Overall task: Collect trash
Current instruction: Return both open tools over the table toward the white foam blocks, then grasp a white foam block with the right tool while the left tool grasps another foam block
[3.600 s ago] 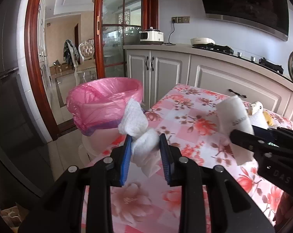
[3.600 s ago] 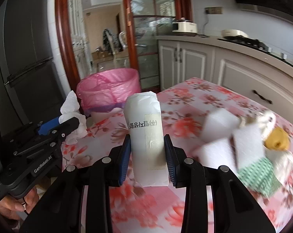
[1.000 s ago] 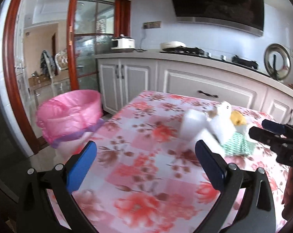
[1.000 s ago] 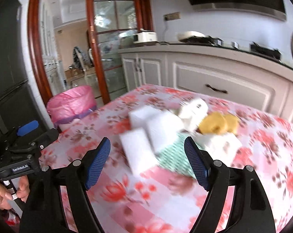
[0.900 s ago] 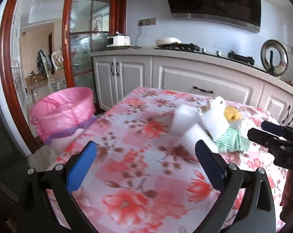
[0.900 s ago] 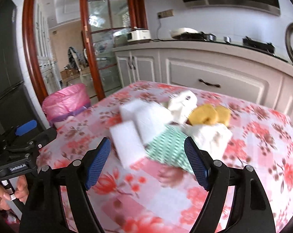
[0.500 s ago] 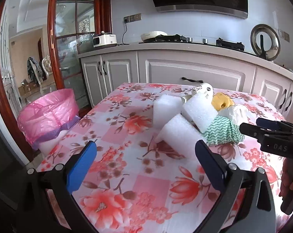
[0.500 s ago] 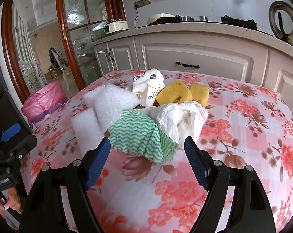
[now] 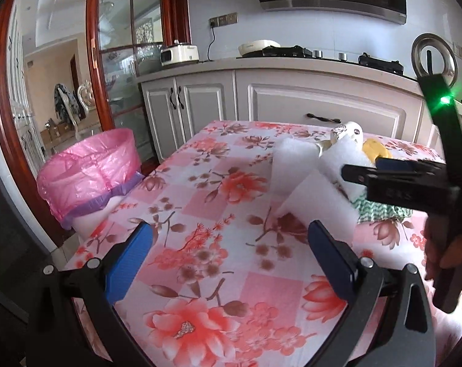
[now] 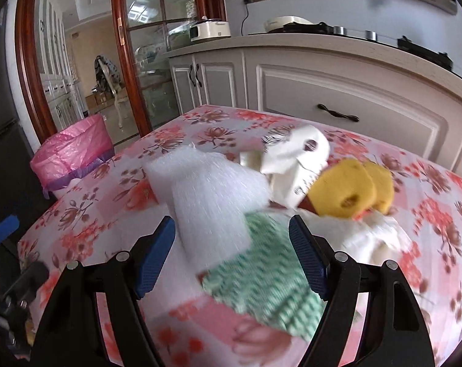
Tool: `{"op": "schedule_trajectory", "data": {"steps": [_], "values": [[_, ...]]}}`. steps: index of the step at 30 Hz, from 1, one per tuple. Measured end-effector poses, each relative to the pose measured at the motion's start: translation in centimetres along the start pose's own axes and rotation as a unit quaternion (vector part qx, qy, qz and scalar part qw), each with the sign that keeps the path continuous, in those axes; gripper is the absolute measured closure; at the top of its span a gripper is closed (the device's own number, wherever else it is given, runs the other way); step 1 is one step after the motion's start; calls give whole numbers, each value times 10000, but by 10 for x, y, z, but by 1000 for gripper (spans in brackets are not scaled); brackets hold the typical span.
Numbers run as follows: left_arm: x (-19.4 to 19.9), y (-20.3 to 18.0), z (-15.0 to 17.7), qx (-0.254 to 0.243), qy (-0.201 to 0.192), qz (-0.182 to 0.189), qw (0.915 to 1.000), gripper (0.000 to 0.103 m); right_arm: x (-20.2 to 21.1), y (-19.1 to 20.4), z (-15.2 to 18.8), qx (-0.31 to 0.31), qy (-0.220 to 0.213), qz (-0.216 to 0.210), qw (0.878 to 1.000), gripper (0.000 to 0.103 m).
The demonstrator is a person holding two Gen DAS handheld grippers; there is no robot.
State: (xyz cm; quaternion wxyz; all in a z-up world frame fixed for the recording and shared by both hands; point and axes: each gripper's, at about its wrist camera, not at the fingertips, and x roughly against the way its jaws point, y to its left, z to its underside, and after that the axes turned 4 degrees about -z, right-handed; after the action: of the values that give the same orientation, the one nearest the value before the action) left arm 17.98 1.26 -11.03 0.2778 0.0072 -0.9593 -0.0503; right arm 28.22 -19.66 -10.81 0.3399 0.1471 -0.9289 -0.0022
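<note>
We hold both tools spread and empty, the right tool [image 10: 231, 253] over the green cloth [image 10: 261, 275] for the next pick, well apart from the pink-lined bin [image 9: 90, 171], the left tool [image 9: 231, 260] short of the foam block [image 9: 316, 211].

Glossy pink plastic bin liner [image 9: 87, 168]

We see bare desk [image 9: 218, 202] along its bin-side edge; foam blocks [image 9: 316, 205] and a green cloth [image 10: 261, 272] crowd the far side.
</note>
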Motion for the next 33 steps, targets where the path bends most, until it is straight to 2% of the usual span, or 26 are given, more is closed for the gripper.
{"op": "schedule_trajectory", "data": {"steps": [3, 5, 7, 10, 11, 12, 16, 23, 33], "values": [[-3, 2, 1, 70, 93, 116, 9999, 5, -13, 3, -4, 48, 71, 79, 9999, 33], [-5, 0, 3, 79, 113, 150, 9998, 5, -18, 4, -3, 66, 116, 65, 9999, 42], [-7, -1, 2, 57, 138, 180, 9997, 5, -16, 4, -2, 76, 109, 23, 9999, 57], [-11, -5, 0, 29, 181, 223, 9996, 5, -3, 1, 2, 43, -21, -72, 10000, 62], [-12, -7, -1, 36, 194, 245, 9995, 5, 3, -2, 3, 15, -85, -117, 9999, 65], [-14, -9, -2, 56, 223, 281, 9993, 5, 11, -5, 4, -26, -143, -149, 9998, 74], [-21, -22, -9, 118, 298, 388, 9987, 5, 41, -18, 11, -134, -425, -334, 9984, 79], [-35, -54, -19, 107, 335, 431, 9984, 8, 84, -41, 29, -231, -674, -213, 9972, 83], [-71, -97, -29, 112, 619, 420, 9971, 14, 102, -64, 47, -493, -757, -227, 9957, 83]]}}
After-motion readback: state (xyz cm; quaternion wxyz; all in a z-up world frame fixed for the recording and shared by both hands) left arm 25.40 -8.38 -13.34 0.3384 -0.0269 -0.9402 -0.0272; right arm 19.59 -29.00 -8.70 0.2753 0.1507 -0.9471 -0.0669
